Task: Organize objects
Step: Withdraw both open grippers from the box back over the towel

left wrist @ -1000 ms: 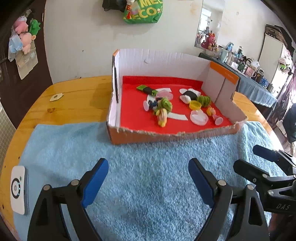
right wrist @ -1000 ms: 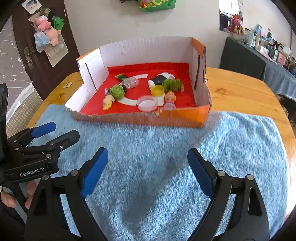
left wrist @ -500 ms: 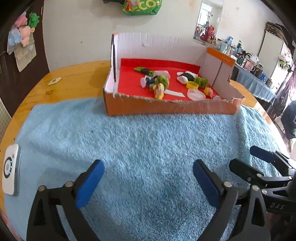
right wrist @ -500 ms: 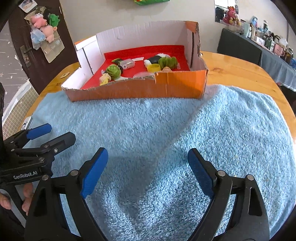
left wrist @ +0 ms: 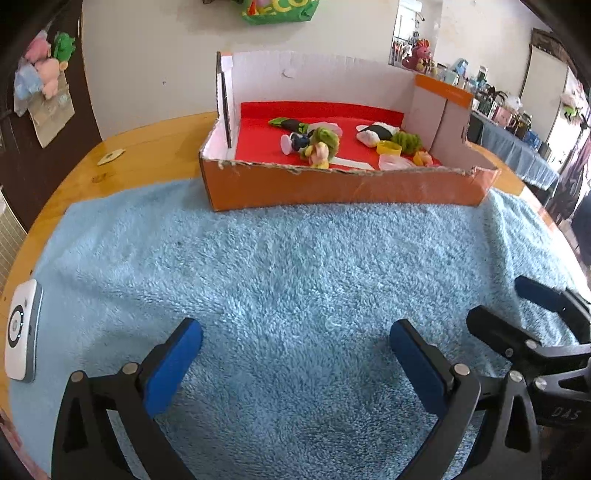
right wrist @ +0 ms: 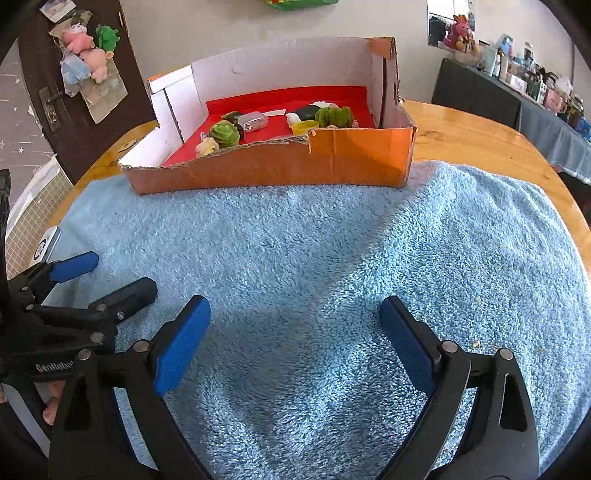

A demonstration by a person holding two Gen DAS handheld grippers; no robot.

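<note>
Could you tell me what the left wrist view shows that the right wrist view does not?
Only the left wrist view shows the whole white device lying at the towel's left edge and the green bag hanging on the wall. Only the right wrist view shows the door handle and the plush toys' door in full, plus the person's fingers under the left gripper. Both show the cardboard box of small toys on the blue towel, the wooden table, and both grippers open, including the right gripper.
</note>
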